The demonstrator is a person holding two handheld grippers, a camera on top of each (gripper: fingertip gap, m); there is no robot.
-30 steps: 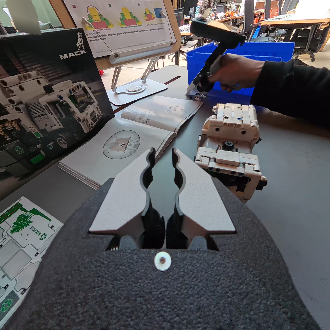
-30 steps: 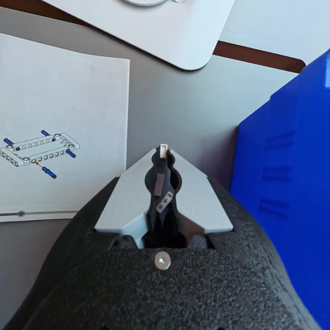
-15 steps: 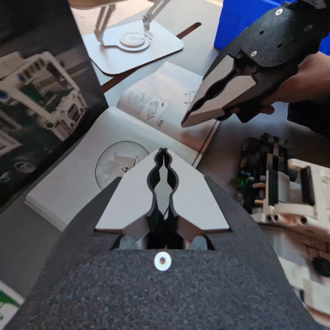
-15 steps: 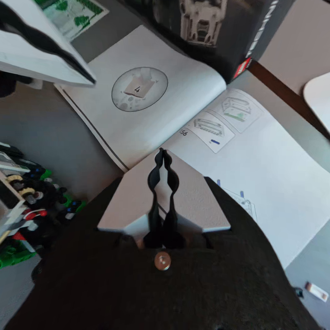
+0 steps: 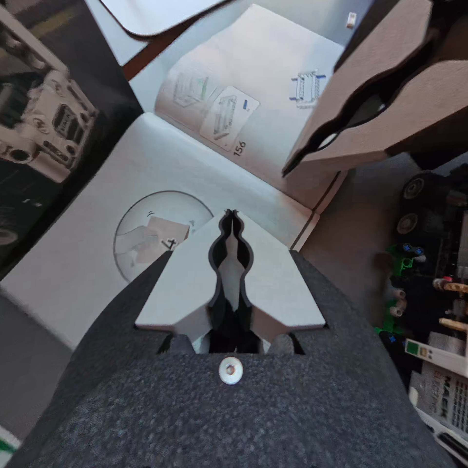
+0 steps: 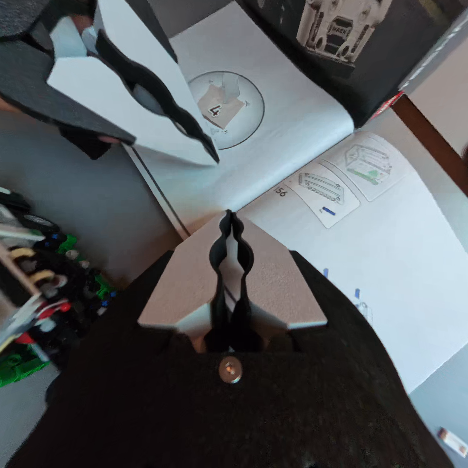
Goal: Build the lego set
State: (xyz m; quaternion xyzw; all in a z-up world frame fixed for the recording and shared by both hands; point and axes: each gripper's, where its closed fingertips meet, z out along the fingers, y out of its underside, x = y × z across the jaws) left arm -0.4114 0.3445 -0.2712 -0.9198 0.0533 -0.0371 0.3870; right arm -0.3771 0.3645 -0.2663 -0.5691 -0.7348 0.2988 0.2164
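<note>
Both grippers hover close over the open instruction booklet, with their tips pointing toward each other. My left gripper is shut and empty above the page with the round bag picture. It also shows in the right wrist view. My right gripper is shut and empty over the booklet's fold. It also shows at the upper right of the left wrist view. The partly built white, black and green truck model lies on the grey table beside the booklet, and shows in the right wrist view too.
The dark set box stands against the booklet's far side, also in the right wrist view. A white stand base lies beyond it. A small white piece lies on the table past the booklet's edge. The tips of one gripper are about 5 cm away from the tips of the other.
Both grippers have moved in over the booklet and come close together. The left gripper has closed. The right gripper no longer holds the small white piece it had a second ago.
</note>
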